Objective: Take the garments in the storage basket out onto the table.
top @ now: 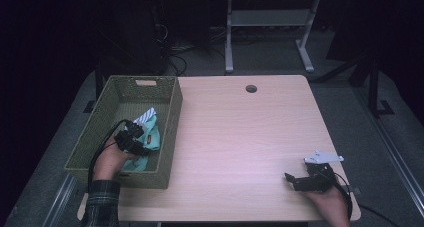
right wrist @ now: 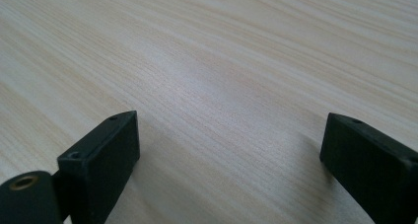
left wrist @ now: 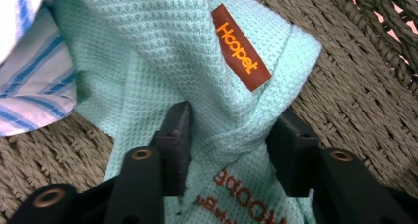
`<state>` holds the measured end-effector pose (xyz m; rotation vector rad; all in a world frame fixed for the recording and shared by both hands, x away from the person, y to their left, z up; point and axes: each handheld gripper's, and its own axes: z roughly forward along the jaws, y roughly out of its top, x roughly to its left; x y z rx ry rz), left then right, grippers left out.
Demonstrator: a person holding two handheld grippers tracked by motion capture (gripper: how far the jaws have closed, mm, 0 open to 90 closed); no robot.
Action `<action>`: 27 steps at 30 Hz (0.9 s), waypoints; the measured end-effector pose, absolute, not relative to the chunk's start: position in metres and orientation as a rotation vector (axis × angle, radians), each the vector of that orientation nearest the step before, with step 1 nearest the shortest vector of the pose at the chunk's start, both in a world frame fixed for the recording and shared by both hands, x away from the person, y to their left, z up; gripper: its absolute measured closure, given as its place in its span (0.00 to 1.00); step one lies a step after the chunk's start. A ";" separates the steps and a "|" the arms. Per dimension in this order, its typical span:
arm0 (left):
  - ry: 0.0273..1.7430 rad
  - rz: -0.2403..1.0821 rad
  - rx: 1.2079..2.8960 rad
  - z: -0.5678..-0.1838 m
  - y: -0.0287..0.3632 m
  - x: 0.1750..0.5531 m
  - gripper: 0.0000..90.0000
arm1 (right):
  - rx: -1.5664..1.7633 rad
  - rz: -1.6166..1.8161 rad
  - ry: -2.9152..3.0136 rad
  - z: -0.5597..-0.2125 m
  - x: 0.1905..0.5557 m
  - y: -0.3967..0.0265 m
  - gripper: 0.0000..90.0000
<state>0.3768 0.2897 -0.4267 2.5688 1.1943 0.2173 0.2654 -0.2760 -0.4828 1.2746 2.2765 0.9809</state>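
A mint-green waffle-weave cloth (left wrist: pixel 148 61) lies crumpled inside the woven olive basket (top: pixel 170 137), toward the basket's near half. It carries a rust-brown sewn tag (left wrist: pixel 240 47) with orange lettering that seems to read "Hoopet", and more rust lettering is printed on the fabric lower down. A twisted fold of it is bunched between the jaws of the left gripper (left wrist: pixel 229 137), which press it from both sides. A white cloth with blue stripes (left wrist: pixel 29 86) lies beside it in the basket, touching it on the far side.
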 end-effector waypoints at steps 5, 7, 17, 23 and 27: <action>1.237 0.177 2.534 -0.424 0.292 0.378 0.79 | 1.275 0.981 2.276 -0.483 0.265 -0.276 0.08; 1.258 0.167 2.510 -0.423 0.294 0.379 0.82 | 1.276 0.981 2.276 -0.483 0.265 -0.276 0.08; 1.259 0.152 2.346 -0.410 0.303 0.377 0.84 | 1.277 0.981 2.276 -0.483 0.265 -0.276 0.08; 1.245 0.150 2.268 -0.402 0.310 0.376 0.85 | 1.277 0.981 2.276 -0.483 0.265 -0.276 0.08; 1.239 0.177 2.213 -0.395 0.314 0.374 0.86 | 1.276 0.981 2.276 -0.483 0.265 -0.276 0.08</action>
